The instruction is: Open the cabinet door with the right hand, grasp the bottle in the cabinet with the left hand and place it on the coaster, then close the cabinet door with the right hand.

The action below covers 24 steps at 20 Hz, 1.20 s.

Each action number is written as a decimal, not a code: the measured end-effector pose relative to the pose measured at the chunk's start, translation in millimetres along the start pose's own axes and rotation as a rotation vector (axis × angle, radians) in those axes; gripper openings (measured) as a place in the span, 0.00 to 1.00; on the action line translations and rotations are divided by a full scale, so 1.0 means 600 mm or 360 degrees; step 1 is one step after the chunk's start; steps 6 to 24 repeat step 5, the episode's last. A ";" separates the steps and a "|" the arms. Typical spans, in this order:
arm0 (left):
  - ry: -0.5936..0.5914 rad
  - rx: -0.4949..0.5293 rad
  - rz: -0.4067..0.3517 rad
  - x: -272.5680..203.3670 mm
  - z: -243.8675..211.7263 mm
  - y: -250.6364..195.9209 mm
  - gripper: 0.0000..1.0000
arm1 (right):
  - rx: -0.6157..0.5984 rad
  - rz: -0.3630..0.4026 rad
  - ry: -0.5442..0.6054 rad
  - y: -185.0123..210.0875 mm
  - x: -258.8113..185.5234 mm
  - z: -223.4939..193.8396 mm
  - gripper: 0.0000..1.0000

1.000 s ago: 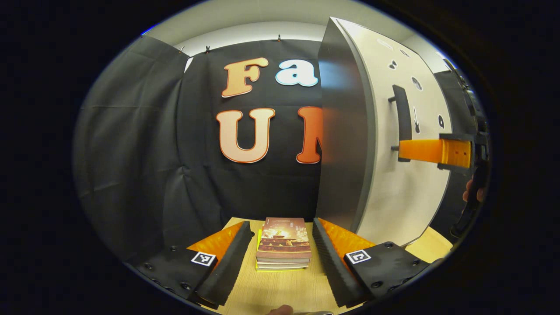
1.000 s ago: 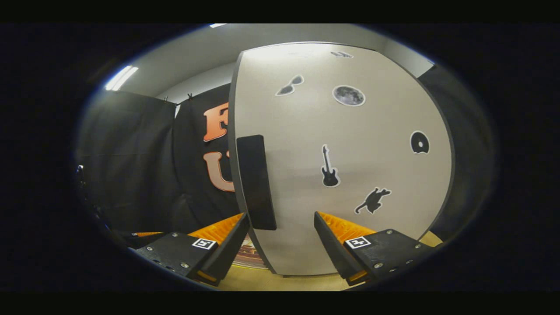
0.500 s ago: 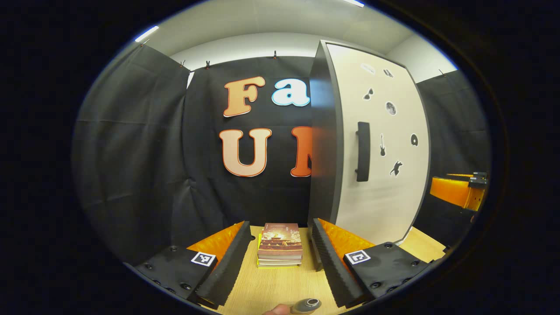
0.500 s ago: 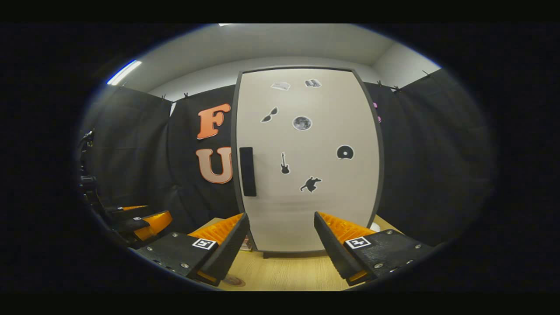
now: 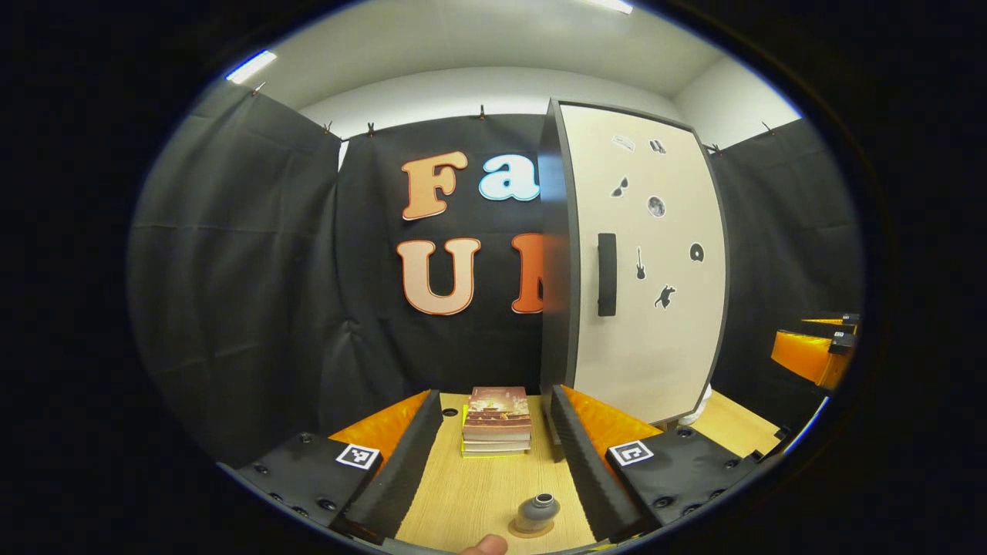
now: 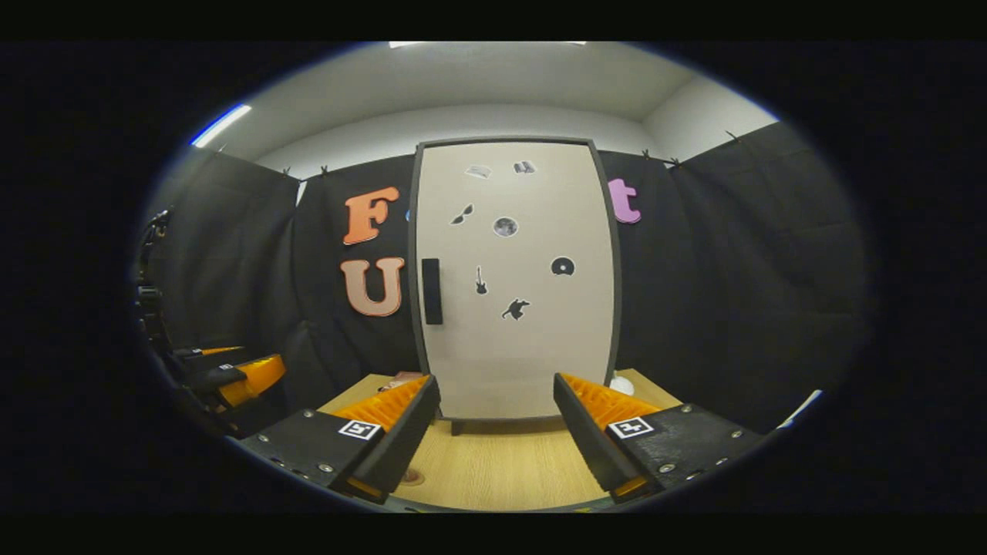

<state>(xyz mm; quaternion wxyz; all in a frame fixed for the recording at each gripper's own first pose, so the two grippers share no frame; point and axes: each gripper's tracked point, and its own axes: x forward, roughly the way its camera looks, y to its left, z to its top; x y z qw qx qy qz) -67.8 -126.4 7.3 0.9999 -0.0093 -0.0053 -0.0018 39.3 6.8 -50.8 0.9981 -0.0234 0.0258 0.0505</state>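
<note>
The tall pale cabinet (image 5: 655, 339) stands at the back of the wooden table (image 5: 478, 493), its door (image 6: 517, 331) flush in the dark frame, with a dark handle (image 6: 432, 290) on the left side. A small grey bottle (image 5: 537, 510) stands upright on a brown coaster (image 5: 530, 530) at the near edge of the left gripper view. My left gripper (image 5: 493, 455) is open and empty, the bottle low between its fingers. My right gripper (image 6: 493, 432) is open and empty, well back from the door. The right gripper (image 5: 813, 351) also shows far right in the left gripper view.
A stack of books (image 5: 497, 420) lies on the table left of the cabinet. A small white object (image 6: 621, 383) sits by the cabinet's right foot. The other gripper (image 6: 239, 378) shows at the far left of the right gripper view. A fingertip (image 5: 482, 546) pokes in at the bottom.
Both grippers have drawn back from the cabinet. The right gripper has left the handle, and the door now looks small and distant. The bottle on its coaster has come into the left gripper view.
</note>
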 end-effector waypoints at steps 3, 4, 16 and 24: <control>-0.0005 -0.0012 0.0001 -0.023 0.003 0.001 0.93 | 0.0006 0.0017 -0.0014 0.006 -0.016 0.006 0.92; -0.0003 -0.0011 0.0001 -0.030 0.004 0.002 0.92 | 0.0012 0.0020 -0.0019 0.007 -0.020 0.007 0.92; -0.0009 -0.0010 0.0008 -0.036 0.008 0.005 0.93 | 0.0012 0.0026 -0.0025 0.009 -0.025 0.008 0.92; -0.0009 -0.0010 0.0008 -0.036 0.008 0.005 0.93 | 0.0012 0.0026 -0.0025 0.009 -0.025 0.008 0.92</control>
